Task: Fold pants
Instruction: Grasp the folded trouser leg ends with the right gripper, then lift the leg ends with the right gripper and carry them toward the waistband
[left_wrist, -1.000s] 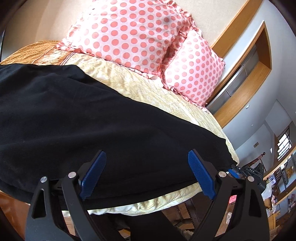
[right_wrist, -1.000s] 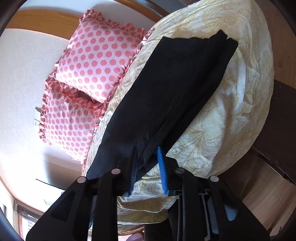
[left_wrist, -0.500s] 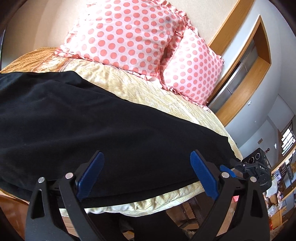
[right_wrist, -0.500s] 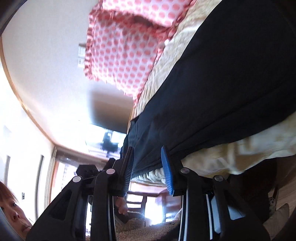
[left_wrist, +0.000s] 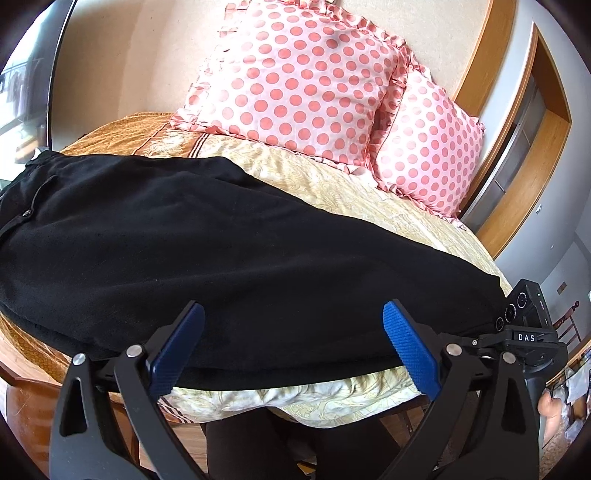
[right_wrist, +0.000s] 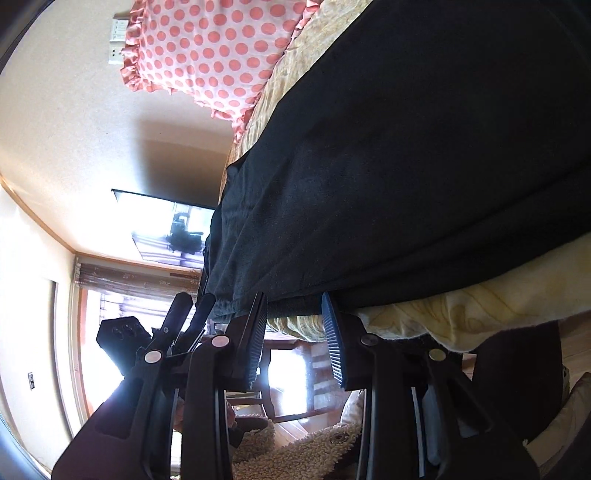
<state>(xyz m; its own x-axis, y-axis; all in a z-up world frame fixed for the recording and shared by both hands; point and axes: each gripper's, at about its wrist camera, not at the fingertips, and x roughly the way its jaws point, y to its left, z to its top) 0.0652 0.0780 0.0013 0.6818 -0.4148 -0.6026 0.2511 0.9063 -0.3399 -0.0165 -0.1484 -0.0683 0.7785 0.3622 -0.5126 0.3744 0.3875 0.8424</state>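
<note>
zipper (left_wrist: 28, 214) (left view only) on pants (left_wrist: 229, 258)

The black pants (left_wrist: 229, 258) lie flat along the near edge of the bed, folded lengthwise with one leg over the other, just ahead of the left gripper (left_wrist: 293, 345) and running across its view. The waistband with a pocket opening lies far to that gripper's left. The hem end reaches to its right.
</note>
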